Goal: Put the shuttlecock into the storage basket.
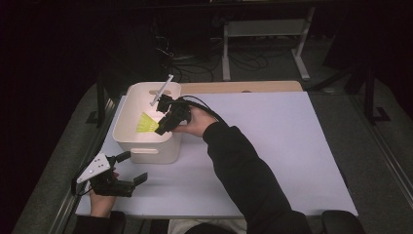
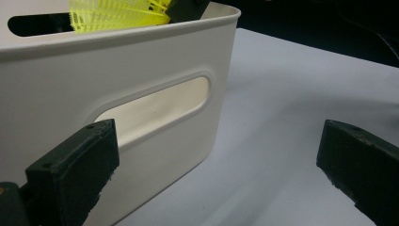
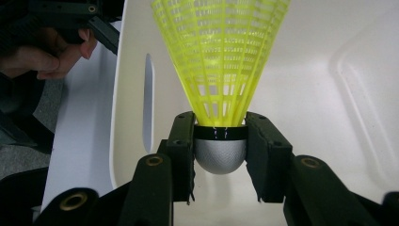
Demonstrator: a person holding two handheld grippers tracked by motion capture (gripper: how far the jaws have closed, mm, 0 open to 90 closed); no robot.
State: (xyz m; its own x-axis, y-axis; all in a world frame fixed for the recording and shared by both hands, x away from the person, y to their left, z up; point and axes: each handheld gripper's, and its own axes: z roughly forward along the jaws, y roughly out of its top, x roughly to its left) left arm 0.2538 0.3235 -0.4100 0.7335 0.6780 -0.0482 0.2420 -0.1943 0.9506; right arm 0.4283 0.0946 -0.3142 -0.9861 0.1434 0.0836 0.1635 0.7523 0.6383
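A yellow plastic shuttlecock point(image 3: 220, 61) with a silver-grey rounded cap is clamped at its base between the pads of my right gripper point(image 3: 220, 141). In the high view that gripper point(image 1: 161, 127) reaches over the near right rim of a white plastic bin point(image 1: 127, 141) and holds the shuttlecock point(image 1: 146, 123) inside it, skirt pointing left. My left gripper point(image 1: 127, 168) rests on the white table near the bin's front wall. Its jaws stand wide apart with nothing between them, and the left gripper view looks at the bin's handle slot point(image 2: 155, 110); the yellow skirt point(image 2: 117, 14) peeks over the rim.
A thin white stick point(image 1: 161, 89) leans on the bin's far rim. The white table top point(image 1: 272, 141) stretches open to the right of the bin. A wooden strip point(image 1: 243, 87) lies along its far edge, with cables and a metal frame on the dark floor beyond.
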